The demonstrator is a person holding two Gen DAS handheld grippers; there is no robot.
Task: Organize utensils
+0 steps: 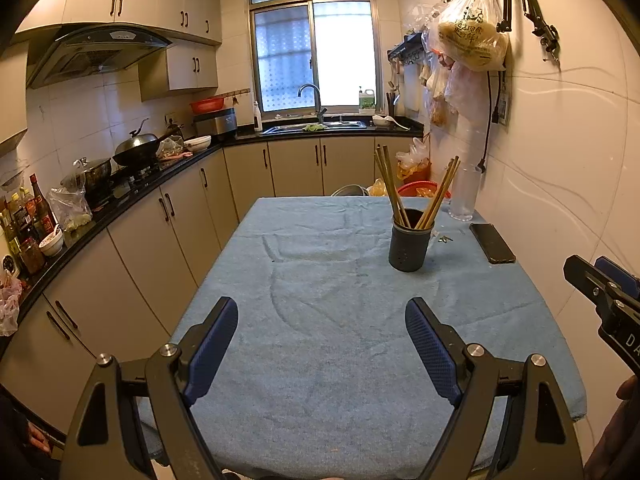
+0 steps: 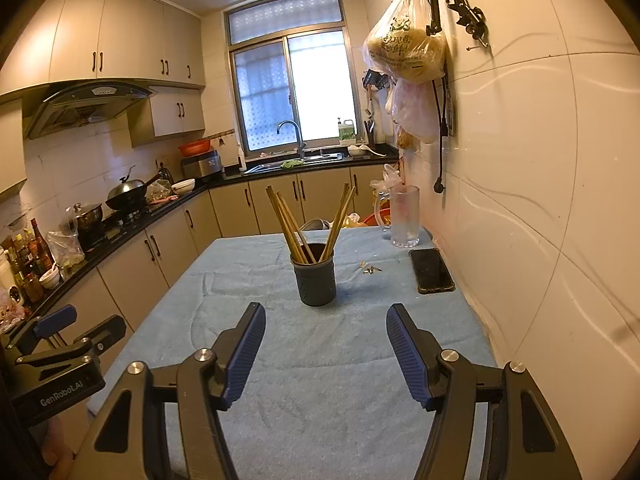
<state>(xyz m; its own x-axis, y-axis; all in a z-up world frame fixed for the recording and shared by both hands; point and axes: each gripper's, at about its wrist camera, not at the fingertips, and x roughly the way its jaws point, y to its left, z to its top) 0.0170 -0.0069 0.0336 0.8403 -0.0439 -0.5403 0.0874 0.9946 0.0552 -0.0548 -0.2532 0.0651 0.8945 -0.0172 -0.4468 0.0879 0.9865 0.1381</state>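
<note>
Hovering over blue towel-covered table: left gripper and right gripper both spread wide, nothing held. Wooden chopsticks stand in dark perforated cylindrical holder mid-table, near black phone.

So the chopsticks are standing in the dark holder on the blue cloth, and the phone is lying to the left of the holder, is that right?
Not quite. The phone lies to the right of the dark holder, near the tiled wall, as the right wrist view shows. The rest holds: the chopsticks stand in the holder on the blue cloth.
</note>
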